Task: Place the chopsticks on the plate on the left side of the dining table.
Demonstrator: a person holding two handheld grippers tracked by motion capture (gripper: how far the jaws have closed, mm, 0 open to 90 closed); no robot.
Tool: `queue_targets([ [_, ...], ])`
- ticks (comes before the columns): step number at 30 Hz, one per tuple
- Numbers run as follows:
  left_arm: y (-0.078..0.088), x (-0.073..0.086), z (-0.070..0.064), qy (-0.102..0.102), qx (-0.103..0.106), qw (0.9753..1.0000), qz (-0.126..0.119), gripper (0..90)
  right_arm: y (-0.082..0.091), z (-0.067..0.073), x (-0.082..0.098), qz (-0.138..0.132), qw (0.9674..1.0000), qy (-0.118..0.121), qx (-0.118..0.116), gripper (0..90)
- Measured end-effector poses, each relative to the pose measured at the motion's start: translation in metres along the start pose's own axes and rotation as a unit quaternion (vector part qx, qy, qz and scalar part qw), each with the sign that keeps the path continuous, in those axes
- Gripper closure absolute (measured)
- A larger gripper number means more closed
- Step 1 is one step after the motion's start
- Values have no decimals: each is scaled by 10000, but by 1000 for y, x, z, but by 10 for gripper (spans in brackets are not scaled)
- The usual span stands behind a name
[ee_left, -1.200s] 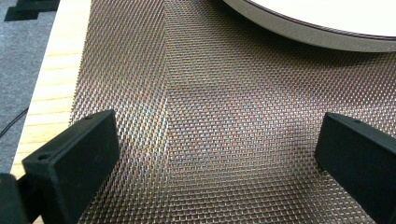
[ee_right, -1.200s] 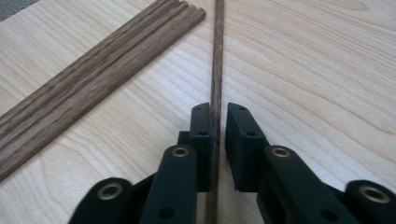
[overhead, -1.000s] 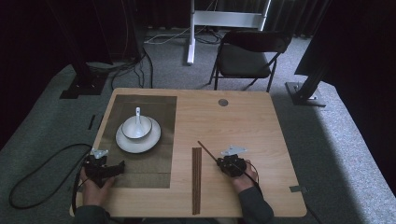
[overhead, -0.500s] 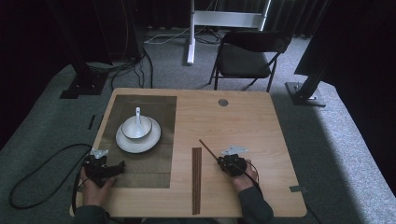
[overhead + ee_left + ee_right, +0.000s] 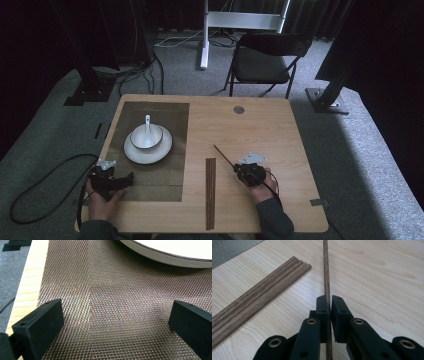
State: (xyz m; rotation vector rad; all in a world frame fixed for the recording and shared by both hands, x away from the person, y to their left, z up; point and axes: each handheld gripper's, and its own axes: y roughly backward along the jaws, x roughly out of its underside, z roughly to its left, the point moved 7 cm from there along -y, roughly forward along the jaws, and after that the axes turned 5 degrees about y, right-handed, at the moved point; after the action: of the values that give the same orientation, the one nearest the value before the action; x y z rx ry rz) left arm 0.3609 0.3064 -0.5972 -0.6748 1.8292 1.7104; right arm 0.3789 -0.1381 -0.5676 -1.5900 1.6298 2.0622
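My right gripper (image 5: 330, 302) (image 5: 241, 170) is shut on a single dark wooden chopstick (image 5: 326, 275) (image 5: 223, 156), which runs up and to the left over the bare wood. A bundle of several matching chopsticks (image 5: 210, 192) (image 5: 259, 298) lies flat just left of it. My left gripper (image 5: 117, 312) (image 5: 124, 179) stands open low over the woven brown placemat (image 5: 112, 290) (image 5: 165, 170), with nothing between its jaws. Beyond it on the mat sits a white plate (image 5: 135, 152) (image 5: 172, 256) holding a white bowl (image 5: 146, 136) with a white spoon (image 5: 147, 122) in it.
The wooden table (image 5: 260, 125) has a small round grey disc (image 5: 239, 109) near its far edge. A black cable (image 5: 40, 185) loops on the carpet at the left. A dark chair (image 5: 265, 62) stands behind the table.
The far tip of the chopstick in my right gripper has shifted slightly away from me. My left gripper has stayed in place.
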Motion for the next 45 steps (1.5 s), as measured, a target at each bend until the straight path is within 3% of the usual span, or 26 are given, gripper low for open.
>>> queue_targets([
  [25,0,0,0,0,0,10000,-5,2,1,20,-24,-227,9986,435,-191,848],
  [45,0,0,0,0,1,10000,-6,2,-2,35,-54,-392,9944,903,-387,849],
])
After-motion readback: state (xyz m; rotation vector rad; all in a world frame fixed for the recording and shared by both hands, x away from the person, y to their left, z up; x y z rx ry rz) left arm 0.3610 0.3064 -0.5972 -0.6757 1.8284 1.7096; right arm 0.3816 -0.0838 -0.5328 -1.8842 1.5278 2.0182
